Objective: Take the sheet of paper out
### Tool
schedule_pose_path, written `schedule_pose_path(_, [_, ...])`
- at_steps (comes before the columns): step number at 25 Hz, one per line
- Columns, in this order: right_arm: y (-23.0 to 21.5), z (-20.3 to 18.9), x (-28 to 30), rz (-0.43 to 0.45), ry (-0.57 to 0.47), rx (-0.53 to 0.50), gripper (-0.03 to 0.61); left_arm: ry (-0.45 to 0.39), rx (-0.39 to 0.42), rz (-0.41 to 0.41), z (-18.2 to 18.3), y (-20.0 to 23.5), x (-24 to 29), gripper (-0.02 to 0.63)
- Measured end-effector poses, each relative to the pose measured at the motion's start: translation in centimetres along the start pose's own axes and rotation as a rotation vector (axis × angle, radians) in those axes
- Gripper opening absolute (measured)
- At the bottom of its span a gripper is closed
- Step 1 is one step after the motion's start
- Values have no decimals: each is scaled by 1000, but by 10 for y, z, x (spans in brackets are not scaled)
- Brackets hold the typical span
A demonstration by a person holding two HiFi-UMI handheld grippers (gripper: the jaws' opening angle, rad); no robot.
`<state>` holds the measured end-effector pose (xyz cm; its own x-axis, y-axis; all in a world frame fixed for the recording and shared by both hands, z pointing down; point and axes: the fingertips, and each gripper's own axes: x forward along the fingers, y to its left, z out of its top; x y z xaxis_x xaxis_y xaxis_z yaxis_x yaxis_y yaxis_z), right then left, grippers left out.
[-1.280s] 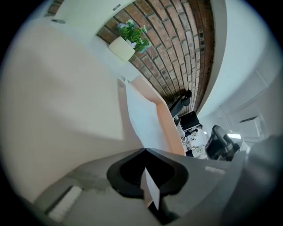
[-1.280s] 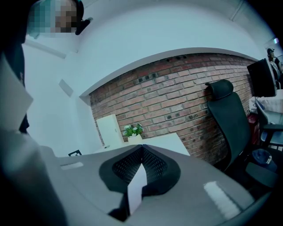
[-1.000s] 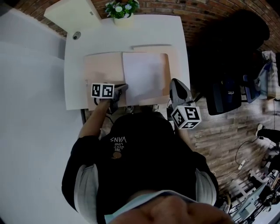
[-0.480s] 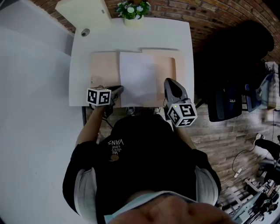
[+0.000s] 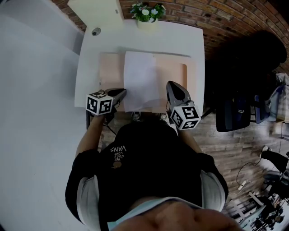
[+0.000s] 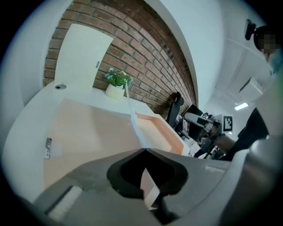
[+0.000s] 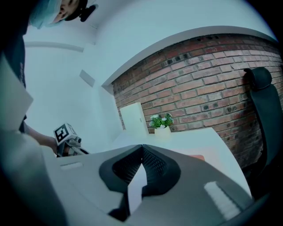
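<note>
The sheet of paper lies lengthwise, near to far, over the open folder. The left gripper clamps its near-left corner. The right gripper, jaws together, is just right of it.

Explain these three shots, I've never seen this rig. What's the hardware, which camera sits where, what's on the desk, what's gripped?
There is no robot arm here. A person holds a two-jaw tool in each hand, and each tool carries a cube with square markers. The head view comes from a camera on the person's head, looking steeply down at a white table. The other two pictures come from cameras riding on the tools, each looking along its own jaws. On the table lies what looks like an open peach-coloured folder, and a potted plant stands at the far edge by the brick wall. The left tool and the right tool are both shut on the near edge of one white sheet of paper, one near each corner, holding it over the folder.
</note>
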<state>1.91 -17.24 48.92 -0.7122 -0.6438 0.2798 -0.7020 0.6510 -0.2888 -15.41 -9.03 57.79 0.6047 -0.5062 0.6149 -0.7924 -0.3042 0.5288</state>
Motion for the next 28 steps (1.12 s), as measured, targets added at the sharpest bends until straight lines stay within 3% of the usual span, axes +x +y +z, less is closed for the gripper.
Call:
schedule_pose_path(20, [12, -2, 23, 60, 5, -21, 2, -35, 366, -120, 44, -65, -60, 0])
schedule_pose_path(28, [3, 8, 32, 94, -2, -27, 2, -77, 432, -198, 61, -98, -72, 0])
